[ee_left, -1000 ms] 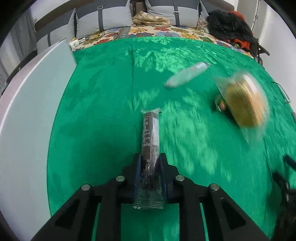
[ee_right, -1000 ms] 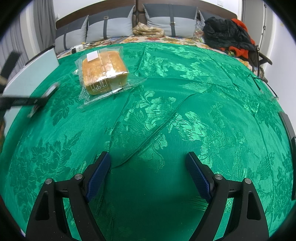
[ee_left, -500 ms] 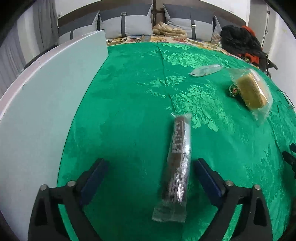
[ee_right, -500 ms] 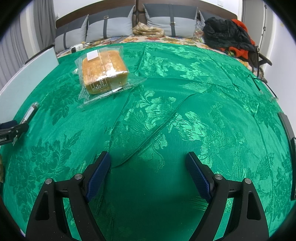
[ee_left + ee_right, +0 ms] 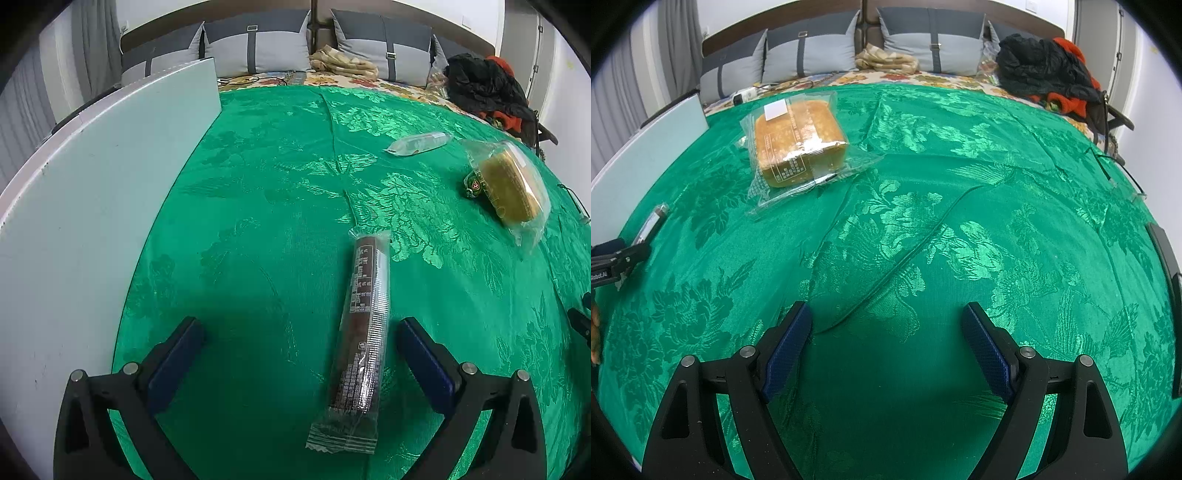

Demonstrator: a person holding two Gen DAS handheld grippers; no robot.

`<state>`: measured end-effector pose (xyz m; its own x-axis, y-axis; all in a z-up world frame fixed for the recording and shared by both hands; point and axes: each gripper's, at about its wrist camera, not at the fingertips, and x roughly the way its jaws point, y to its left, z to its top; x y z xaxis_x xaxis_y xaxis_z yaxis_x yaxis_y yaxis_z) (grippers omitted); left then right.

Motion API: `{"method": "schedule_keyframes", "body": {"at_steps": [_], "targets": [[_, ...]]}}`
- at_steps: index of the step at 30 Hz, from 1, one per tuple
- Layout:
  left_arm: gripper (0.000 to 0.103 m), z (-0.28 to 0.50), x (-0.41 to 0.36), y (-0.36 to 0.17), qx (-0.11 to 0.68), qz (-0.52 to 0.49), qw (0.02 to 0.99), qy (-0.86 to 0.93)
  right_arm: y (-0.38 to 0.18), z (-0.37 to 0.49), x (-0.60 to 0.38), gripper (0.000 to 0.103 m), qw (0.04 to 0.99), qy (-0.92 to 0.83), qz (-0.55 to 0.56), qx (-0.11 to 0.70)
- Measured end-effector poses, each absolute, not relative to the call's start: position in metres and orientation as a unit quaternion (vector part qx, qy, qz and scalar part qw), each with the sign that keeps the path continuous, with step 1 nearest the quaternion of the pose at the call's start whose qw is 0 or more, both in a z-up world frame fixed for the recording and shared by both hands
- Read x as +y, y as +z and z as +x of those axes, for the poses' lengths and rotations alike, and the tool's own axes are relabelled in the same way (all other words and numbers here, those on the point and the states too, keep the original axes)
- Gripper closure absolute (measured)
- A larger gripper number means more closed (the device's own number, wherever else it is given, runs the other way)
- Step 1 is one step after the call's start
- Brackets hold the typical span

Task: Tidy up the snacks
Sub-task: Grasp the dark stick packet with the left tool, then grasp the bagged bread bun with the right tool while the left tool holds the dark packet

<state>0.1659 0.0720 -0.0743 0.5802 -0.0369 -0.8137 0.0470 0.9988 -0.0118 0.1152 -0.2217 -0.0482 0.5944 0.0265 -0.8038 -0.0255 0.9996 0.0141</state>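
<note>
A long brown snack bar (image 5: 364, 321) in a clear wrapper lies flat on the green cloth (image 5: 258, 206). It sits between the fingers of my left gripper (image 5: 299, 325), close to the right finger, and neither pad touches it. The left jaws are opening wide. A yellow cake (image 5: 508, 188) in a clear bag lies far right, with a small green sweet (image 5: 472, 182) beside it and a clear-wrapped snack (image 5: 417, 143) behind. My right gripper (image 5: 886, 310) stands open over bare cloth, with the cake (image 5: 798, 144) far ahead to its left and the bar (image 5: 652, 223) at the left edge.
A white board (image 5: 92, 203) borders the cloth on the left. Grey pillows (image 5: 258, 44) line the back, and dark clothes (image 5: 484, 88) are piled at the back right. A cable (image 5: 1115, 173) crosses the right side of the cloth.
My left gripper went from shut on the brown bar to wide open, and the bar now lies loose on the cloth. It also shifted toward the white board. The right gripper stayed still.
</note>
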Motion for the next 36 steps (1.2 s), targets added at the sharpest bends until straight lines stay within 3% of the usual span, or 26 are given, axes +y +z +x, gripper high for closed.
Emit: {"method": "schedule_keyframes", "body": {"at_steps": [9,15,24,27,29,36], "targets": [[0.0,0.166,0.073,-0.075,0.458,0.006,0.889,-0.024,-0.043,0.122,-0.219,0.016,0.883,0.033,0.004,0.468],[0.0,0.165,0.073,-0.075,0.458,0.006,0.889,-0.024,0.022,0.164,-0.198,0.016,0.906,0.113,-0.018,0.407],[0.0,0.165,0.073,-0.075,0.458,0.006,0.889,-0.024,-0.015,0.27,-0.14,0.016,0.83,0.15,-0.13,0.521],[0.0,0.165,0.073,-0.075,0.458,0.006,0.889,-0.024,-0.031,0.283,-0.14,0.018,0.818,0.138,-0.109,0.548],[0.0,0.165,0.073,-0.075,0.458,0.006,0.889,-0.024,-0.03,0.282,-0.15,0.028,0.825,0.132,-0.075,0.545],[0.0,0.165,0.073,-0.075,0.458,0.006,0.889,-0.024,-0.007,0.245,-0.189,0.029,0.843,0.126,-0.004,0.524]]}}
